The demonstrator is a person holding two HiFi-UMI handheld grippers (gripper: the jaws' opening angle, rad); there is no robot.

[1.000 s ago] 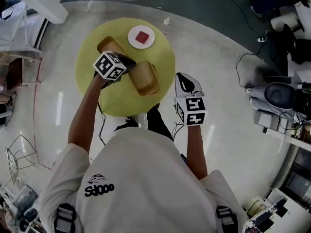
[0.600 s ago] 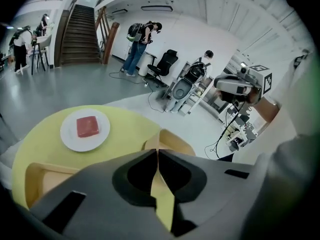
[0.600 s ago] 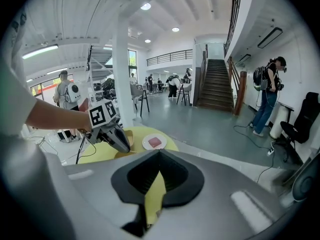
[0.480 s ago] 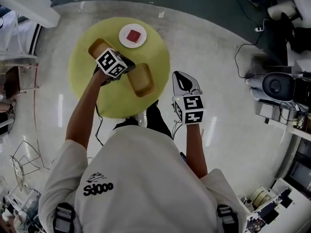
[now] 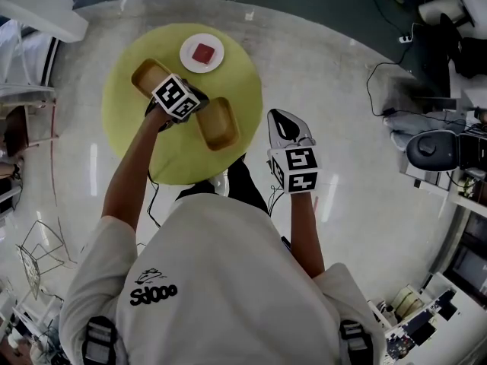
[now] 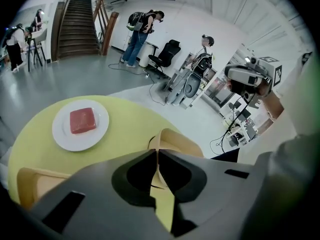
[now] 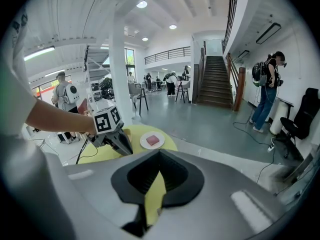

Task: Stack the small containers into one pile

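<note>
Two tan small containers lie on the round yellow-green table (image 5: 156,147). One container (image 5: 149,74) is at the back left, the other (image 5: 219,125) at the right. My left gripper (image 5: 199,102) hovers between them, and its jaws are shut on the thin rim of the right container (image 6: 176,139). The left container (image 6: 34,181) shows at the lower left of the left gripper view. My right gripper (image 5: 278,117) hangs over the floor, off the table's right side. In its own view the right gripper (image 7: 160,152) is shut and holds nothing.
A white plate (image 5: 202,53) with a red block sits at the table's far edge. Dark equipment and cables (image 5: 434,147) lie on the floor at the right. Several people, an office chair (image 6: 167,51) and a staircase (image 6: 77,26) stand further off.
My left gripper has shifted a little to the right across the table, onto the near end of the right container. The right gripper has stayed beside the table.
</note>
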